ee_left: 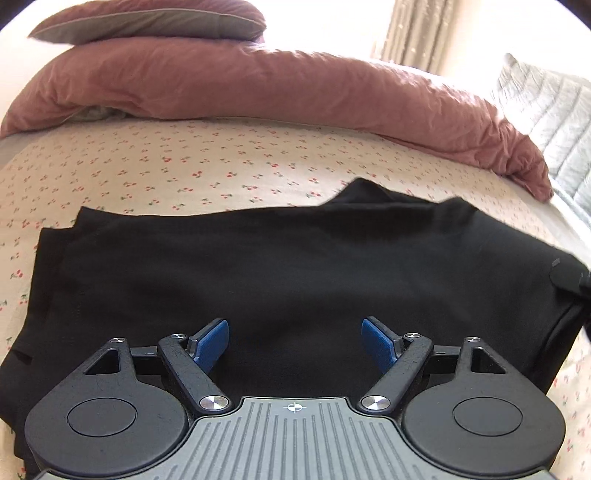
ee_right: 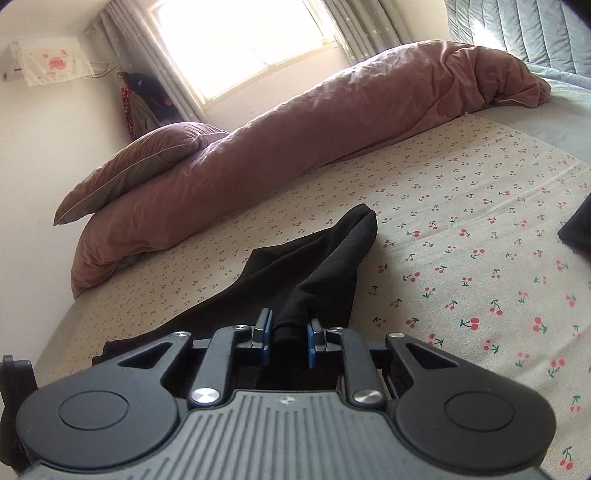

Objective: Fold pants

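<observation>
The black pants (ee_left: 295, 266) lie folded in a broad flat stack on the cherry-print bed sheet (ee_left: 184, 162). My left gripper (ee_left: 294, 339) is open, its blue pads spread wide just above the near edge of the stack, holding nothing. My right gripper (ee_right: 290, 338) is shut on a bunched fold of the black pants (ee_right: 317, 269), which stretches away from the jaws over the sheet (ee_right: 480, 258). A dark part of the right gripper shows at the right edge of the left wrist view (ee_left: 569, 277).
A rolled dusty-pink duvet (ee_left: 277, 85) lies across the far side of the bed, with a pillow (ee_left: 147, 18) on top of it. A grey quilted blanket (ee_left: 554, 107) lies at the right. A window with curtains (ee_right: 243, 40) is behind the bed.
</observation>
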{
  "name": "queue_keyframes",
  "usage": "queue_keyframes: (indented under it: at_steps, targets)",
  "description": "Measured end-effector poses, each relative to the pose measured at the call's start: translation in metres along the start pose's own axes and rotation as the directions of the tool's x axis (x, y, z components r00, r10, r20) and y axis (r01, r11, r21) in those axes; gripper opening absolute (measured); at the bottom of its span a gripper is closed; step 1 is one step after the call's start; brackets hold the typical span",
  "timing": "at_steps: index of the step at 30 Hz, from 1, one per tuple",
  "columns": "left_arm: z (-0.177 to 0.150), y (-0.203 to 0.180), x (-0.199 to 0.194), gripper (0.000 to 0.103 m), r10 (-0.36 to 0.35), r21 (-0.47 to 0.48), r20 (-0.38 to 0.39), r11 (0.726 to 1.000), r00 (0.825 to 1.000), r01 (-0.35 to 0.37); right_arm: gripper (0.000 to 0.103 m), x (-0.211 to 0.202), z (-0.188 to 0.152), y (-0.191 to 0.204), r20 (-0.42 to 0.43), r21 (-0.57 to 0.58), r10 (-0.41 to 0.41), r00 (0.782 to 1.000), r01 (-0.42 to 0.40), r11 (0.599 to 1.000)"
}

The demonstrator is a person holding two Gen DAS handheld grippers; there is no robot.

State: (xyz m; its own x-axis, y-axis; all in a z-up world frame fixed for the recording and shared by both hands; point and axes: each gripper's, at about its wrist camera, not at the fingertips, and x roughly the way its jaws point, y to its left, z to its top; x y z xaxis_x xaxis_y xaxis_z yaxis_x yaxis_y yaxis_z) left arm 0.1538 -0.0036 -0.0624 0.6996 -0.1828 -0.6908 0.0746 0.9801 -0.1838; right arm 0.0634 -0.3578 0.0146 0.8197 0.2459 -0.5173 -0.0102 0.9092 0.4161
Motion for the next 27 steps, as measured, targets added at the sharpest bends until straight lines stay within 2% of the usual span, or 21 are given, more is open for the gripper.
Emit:
queue_keyframes:
  at_steps: [3,7,10,12,15,18,21,22,25,27]
  targets:
    - [0.019,0.039,-0.007,0.08,-0.006,-0.146,0.009,0.989,1.0,0.007,0.01,0.007,-0.001,0.024,0.013,-0.081,-0.014,1.0,0.015,0.997]
    - [0.036,0.074,-0.011,0.08,-0.038,-0.234,0.028,0.971,0.999,0.044,0.01,0.023,-0.016,0.078,0.029,-0.28,0.005,1.0,0.003,0.96]
    - [0.047,0.1,-0.008,0.08,-0.098,-0.304,0.025,0.947,0.995,0.101,0.009,0.038,-0.048,0.128,-0.02,-0.466,0.053,0.998,-0.056,0.883]
    - [0.05,0.117,-0.005,0.08,-0.113,-0.356,0.022,0.928,0.993,0.114,0.009,0.047,-0.077,0.157,-0.074,-0.59,0.083,0.994,-0.11,0.8]
    - [0.048,0.13,0.002,0.079,-0.141,-0.392,0.006,0.91,0.99,0.132,0.009,0.054,-0.111,0.181,-0.168,-0.671,0.105,0.98,-0.192,0.716]
    - [0.048,0.131,0.006,0.079,-0.224,-0.397,0.001,0.894,0.974,0.206,0.009,0.055,-0.128,0.19,-0.193,-0.717,0.114,0.975,-0.219,0.661]
    - [0.049,0.126,0.015,0.079,-0.295,-0.398,-0.02,0.879,0.955,0.263,0.009,0.051,-0.129,0.189,-0.176,-0.728,0.119,0.977,-0.211,0.653]
    - [0.049,0.125,0.018,0.079,-0.297,-0.399,-0.03,0.879,0.954,0.261,0.009,0.05,-0.128,0.188,-0.173,-0.725,0.12,0.977,-0.209,0.656]
    - [0.05,0.123,0.026,0.079,-0.255,-0.373,-0.063,0.903,0.965,0.214,0.009,0.047,-0.126,0.188,-0.167,-0.716,0.124,0.978,-0.207,0.667]
    - [0.053,0.122,0.034,0.077,-0.258,-0.351,-0.075,0.911,0.963,0.217,0.009,0.043,-0.129,0.192,-0.153,-0.731,0.122,0.981,-0.195,0.654]
